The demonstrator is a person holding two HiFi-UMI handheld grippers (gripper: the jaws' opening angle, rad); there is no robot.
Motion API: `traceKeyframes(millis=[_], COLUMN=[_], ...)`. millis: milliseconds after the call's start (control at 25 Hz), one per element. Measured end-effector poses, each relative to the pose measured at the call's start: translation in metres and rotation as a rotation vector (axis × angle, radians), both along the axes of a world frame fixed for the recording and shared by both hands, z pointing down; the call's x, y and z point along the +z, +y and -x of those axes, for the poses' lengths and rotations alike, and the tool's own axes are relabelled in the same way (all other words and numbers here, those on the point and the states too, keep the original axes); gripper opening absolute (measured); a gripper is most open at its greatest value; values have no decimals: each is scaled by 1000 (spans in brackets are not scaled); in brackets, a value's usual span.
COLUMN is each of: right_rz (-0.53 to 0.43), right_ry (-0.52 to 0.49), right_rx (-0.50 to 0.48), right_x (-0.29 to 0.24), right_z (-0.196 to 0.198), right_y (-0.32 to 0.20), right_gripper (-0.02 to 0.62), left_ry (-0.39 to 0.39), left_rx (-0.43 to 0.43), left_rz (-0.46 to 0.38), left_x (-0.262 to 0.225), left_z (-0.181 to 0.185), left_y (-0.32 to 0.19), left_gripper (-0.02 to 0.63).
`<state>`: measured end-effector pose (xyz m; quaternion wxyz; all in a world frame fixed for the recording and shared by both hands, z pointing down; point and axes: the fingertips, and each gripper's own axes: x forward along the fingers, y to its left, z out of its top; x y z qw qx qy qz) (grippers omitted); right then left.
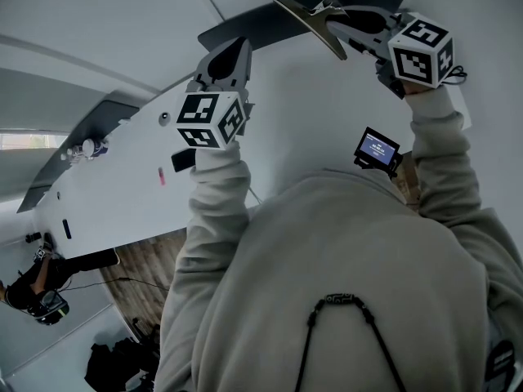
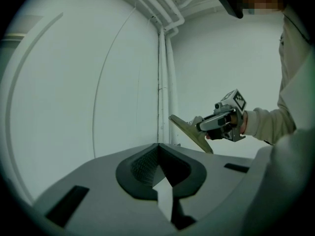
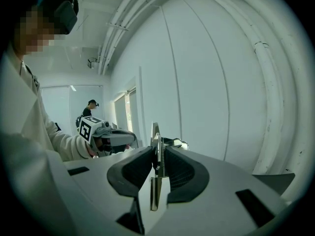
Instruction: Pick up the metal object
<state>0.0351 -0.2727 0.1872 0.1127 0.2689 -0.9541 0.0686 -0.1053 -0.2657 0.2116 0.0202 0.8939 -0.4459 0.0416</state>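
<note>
A flat, brass-toned metal object point(image 1: 309, 24) with a long blade-like plate is raised in the air, and my right gripper point(image 1: 333, 16) is shut on it. In the right gripper view, its thin toothed edge point(image 3: 157, 154) is clamped upright between the dark pads. In the left gripper view, the same metal object point(image 2: 191, 132) sticks out down and to the left from the right gripper point(image 2: 199, 127). My left gripper point(image 1: 235, 51) is held up beside it, to the left, with its jaws shut and nothing between them point(image 2: 158, 147).
Both grippers point towards a white wall with vertical pipes point(image 2: 165, 73). A small lit screen point(image 1: 377, 149) is strapped near the right forearm. A second person point(image 3: 91, 108) stands far off by a window. Another person point(image 1: 37, 288) crouches at lower left on the floor.
</note>
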Motion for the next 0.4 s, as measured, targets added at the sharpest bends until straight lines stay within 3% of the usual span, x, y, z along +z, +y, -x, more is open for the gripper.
traceKeyframes(millis=[400], right_rz=[11], right_ry=[2], right_rx=[9], right_x=[3], right_z=[-1], right_y=[-4], right_gripper=[98], left_ry=[2], left_rx=[1], left_rz=[12], left_x=[3], left_z=[0], left_y=[-2], left_gripper=[3])
